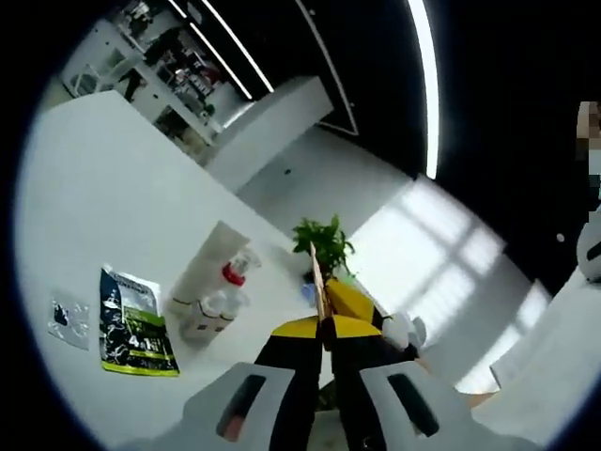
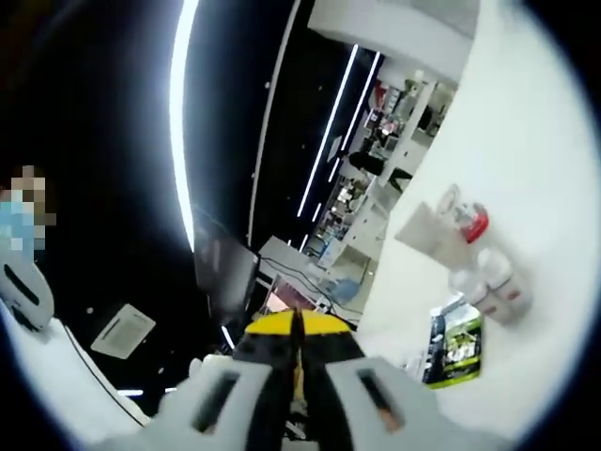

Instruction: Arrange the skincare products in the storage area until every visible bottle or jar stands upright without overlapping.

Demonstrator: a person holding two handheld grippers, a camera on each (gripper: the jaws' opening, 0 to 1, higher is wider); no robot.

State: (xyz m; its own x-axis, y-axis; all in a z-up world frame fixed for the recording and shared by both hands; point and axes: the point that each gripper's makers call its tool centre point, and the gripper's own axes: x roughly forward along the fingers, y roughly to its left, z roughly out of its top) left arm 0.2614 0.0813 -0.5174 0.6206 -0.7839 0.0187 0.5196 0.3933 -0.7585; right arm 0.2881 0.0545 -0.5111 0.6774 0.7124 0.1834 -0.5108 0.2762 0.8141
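In the left gripper view the skincare items stand in a cluster on the white table [image 1: 113, 188]. They are a white tube [image 1: 208, 258], a clear bottle with a red cap [image 1: 232, 280] and a small clear jar [image 1: 202, 319]. A dark sachet with green print [image 1: 136, 324] and a small clear packet [image 1: 68, 319] lie flat to their left. My left gripper [image 1: 324, 324] hangs apart from them, its yellow-and-black jaws pressed together. In the right gripper view the same tube [image 2: 424, 225], red-capped bottle [image 2: 471, 223], clear jars [image 2: 498, 277] and sachet [image 2: 455, 348] sit far off. My right gripper [image 2: 297, 327] is shut and holds nothing.
A green potted plant [image 1: 324, 244] stands just beyond the left jaws. Shelving with goods [image 2: 376, 150] and long ceiling lights [image 2: 183, 113] fill the background. The table's edge [image 2: 394, 272] runs between the right gripper and the products.
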